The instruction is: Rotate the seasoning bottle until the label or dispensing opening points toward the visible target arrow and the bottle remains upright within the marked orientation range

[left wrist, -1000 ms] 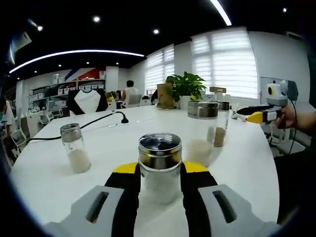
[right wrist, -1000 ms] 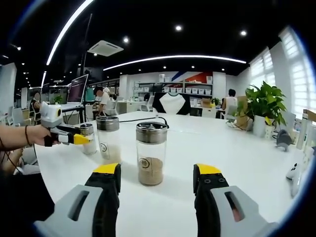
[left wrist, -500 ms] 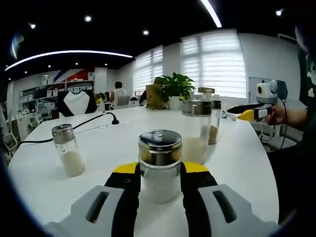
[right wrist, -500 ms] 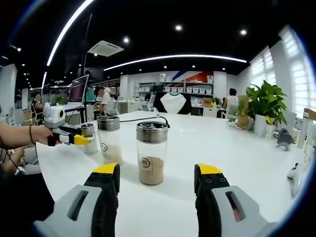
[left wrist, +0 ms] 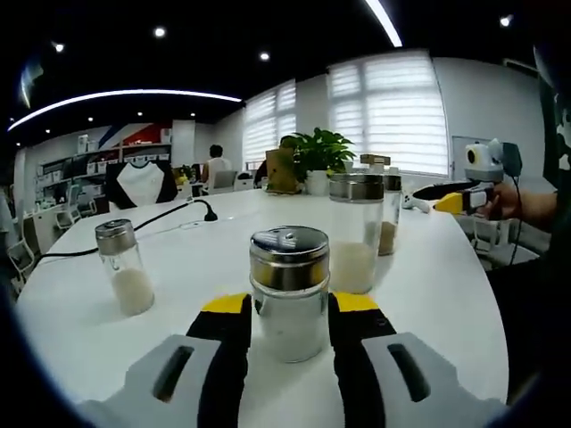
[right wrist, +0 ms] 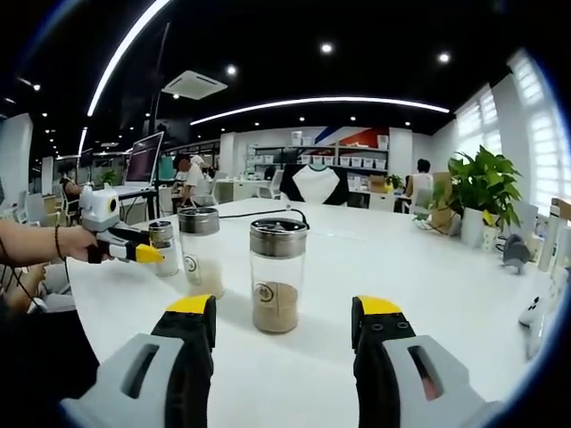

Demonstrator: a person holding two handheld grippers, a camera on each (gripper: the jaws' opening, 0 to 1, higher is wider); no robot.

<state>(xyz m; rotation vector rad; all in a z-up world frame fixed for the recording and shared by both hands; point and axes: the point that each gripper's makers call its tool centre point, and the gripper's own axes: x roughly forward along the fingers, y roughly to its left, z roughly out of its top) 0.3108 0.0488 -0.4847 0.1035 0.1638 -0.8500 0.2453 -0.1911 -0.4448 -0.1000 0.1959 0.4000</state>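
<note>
**A:** Left gripper view first: the left hand-held gripper (left wrist: 287, 314) has its two jaws pressed against the sides of the bottle (left wrist: 288, 292), pinching it low on the glass. The bottle stands upright on the table (left wrist: 428, 294), right between the yellow tips.

**B:** So the turn is in hand. How would you do it well?

**A:** Roll the wrist about the bottle's own axis, slowly, and keep the base flat on the table. The grip is low, so I judge tipping unlikely, but squeezing harder on smooth glass could make it slip or skid.

**B:** Which way does it need to point?

**A:** I cannot tell. I can make out no arrow or marked range in either view, and the perforated lid's holes are too small to read from this angle.

**B:** What sits beyond the jaws?

**A:** Ahead and left, a small shaker (left wrist: 124, 267) with white grains, well apart. Ahead and right, a tall jar (left wrist: 355, 234), near enough to mind when swinging the hand.

**B:** And the other hand?

**A:** In the right gripper view, the right hand-held gripper (right wrist: 285, 323) is spread with nothing between the jaws; a brown jar (right wrist: 277, 274) stands just ahead of it, untouched. Best to keep it parked there.
</note>
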